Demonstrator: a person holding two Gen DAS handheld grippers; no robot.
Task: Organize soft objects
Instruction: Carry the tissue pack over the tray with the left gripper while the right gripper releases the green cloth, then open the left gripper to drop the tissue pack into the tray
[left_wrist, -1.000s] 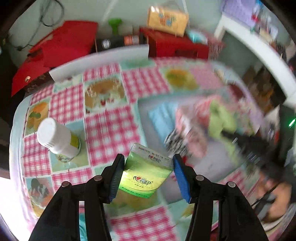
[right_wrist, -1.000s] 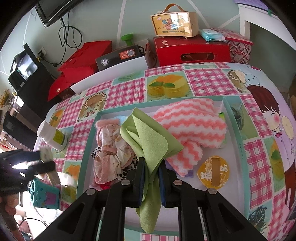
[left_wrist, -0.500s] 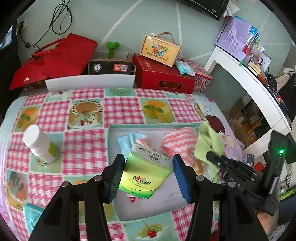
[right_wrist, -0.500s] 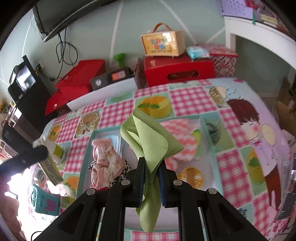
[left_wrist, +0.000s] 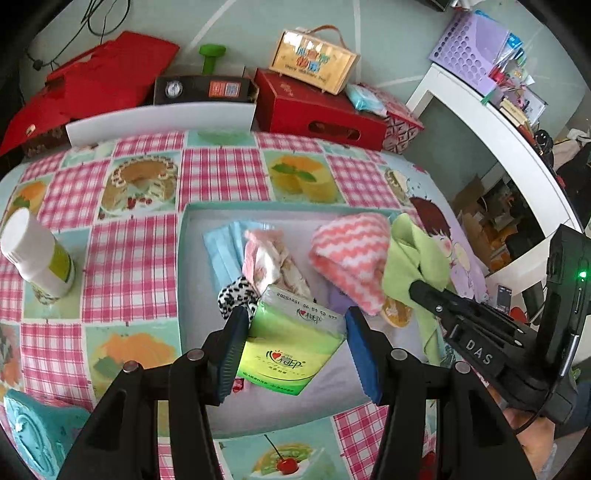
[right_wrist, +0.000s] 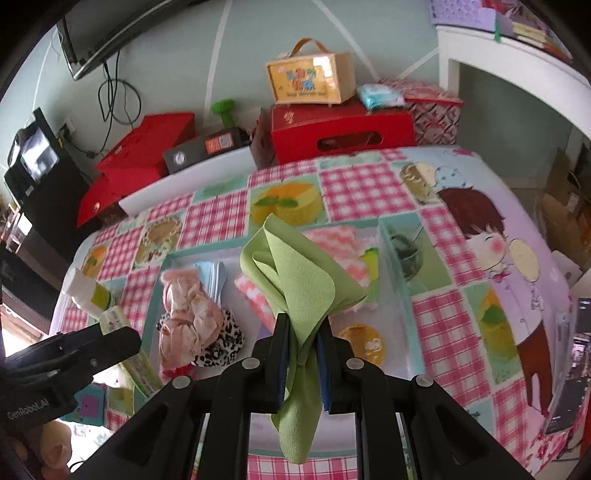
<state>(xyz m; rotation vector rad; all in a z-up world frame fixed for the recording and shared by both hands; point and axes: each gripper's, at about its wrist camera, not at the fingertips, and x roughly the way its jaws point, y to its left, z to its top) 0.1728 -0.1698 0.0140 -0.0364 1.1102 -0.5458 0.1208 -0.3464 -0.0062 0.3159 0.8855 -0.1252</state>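
Note:
My left gripper is shut on a green tissue pack and hangs over the near part of the shallow teal-rimmed tray. My right gripper is shut on a light green cloth, lifted above the tray; the same cloth shows at the right in the left wrist view. In the tray lie a pink-and-white zigzag towel, a pink floral cloth, a blue face mask and a leopard-print piece.
A white bottle with a green label stands on the checked tablecloth left of the tray. A round orange disc lies in the tray. A teal object sits at the near left. Red boxes and a white desk stand beyond.
The left gripper with the tissue pack has moved right, from beside the bottle to over the tray. The right gripper has lifted the green cloth higher and drawn it back.

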